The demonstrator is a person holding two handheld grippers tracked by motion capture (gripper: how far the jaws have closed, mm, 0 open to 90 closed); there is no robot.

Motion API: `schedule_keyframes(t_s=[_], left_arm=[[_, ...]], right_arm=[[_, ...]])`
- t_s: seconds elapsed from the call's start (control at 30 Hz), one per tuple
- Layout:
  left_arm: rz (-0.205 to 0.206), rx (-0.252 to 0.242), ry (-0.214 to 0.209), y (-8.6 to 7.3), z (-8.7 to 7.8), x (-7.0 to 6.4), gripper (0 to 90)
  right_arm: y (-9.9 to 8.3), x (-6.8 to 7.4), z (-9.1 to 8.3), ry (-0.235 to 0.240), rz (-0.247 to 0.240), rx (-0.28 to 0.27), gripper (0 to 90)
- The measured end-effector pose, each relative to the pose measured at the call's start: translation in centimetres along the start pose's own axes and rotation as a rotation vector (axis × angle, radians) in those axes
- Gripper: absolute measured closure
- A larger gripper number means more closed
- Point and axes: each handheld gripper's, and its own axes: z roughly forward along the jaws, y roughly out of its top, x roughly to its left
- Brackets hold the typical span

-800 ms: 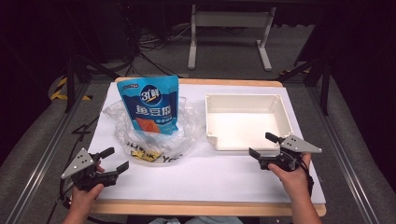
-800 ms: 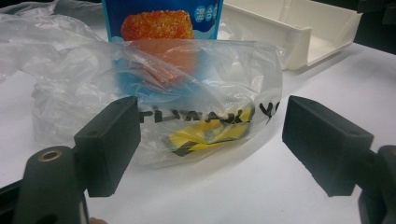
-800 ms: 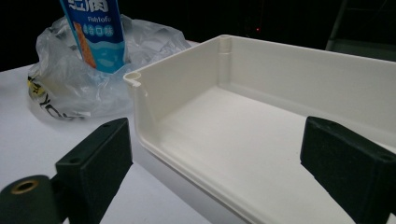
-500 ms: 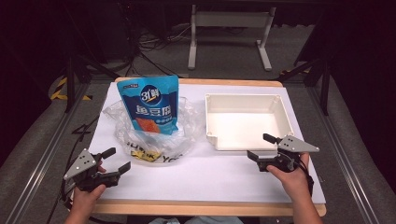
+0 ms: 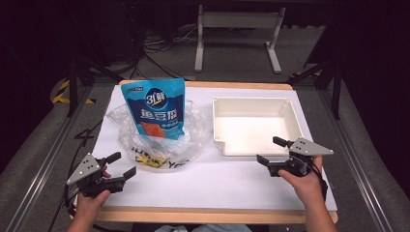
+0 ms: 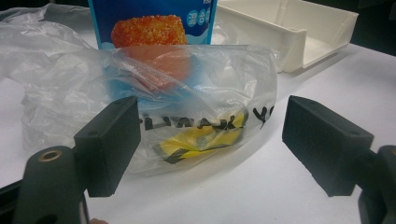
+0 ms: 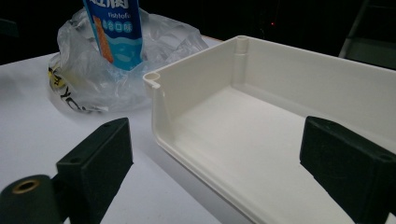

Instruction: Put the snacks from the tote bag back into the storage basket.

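A blue stand-up snack pouch (image 5: 154,108) printed "31" in white, with Chinese characters, the word "fishtofu" and a picture of an orange fried block, stands upright inside a crumpled clear plastic bag (image 5: 157,140). The bag carries black lettering, partly readable as "YO", and holds a small yellow-and-black wrapped item (image 6: 201,140) at its near edge. Just beside the bag, toward the right, lies an empty cream rectangular plastic tray (image 5: 254,104) with its near side open. Both rest on a white-covered table (image 5: 217,179) with a wooden edge. The left gripper (image 5: 116,165), jaws wide apart and empty, sits near the bag's front-left corner, facing it. The right gripper (image 5: 270,151), jaws likewise wide and empty, sits just before the tray's open near edge.
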Motion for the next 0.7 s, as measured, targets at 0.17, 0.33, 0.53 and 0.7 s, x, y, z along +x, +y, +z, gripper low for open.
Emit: schedule_keyframes(t_s=[0.17, 0.33, 0.53, 0.7], left_arm=[[-0.003, -0.001, 0.000, 0.0, 0.1, 0.0, 20.2], [-0.002, -0.003, -0.004, 0.1, 0.0, 0.0, 20.2], [0.002, -0.005, -0.007, 0.1, 0.0, 0.0, 20.1], [0.003, -0.007, -0.003, 0.1, -0.1, 0.0, 20.1]], right_arm=[[1.0, 0.1, 0.1, 0.021, -0.009, 0.020, 9.7], [2.3, 0.2, 0.3, 0.044, -0.033, 0.029, 9.1], [3.8, 0.4, 0.3, 0.019, -0.021, 0.057, 8.4], [5.2, 0.6, 0.4, 0.034, -0.038, 0.068, 8.1]])
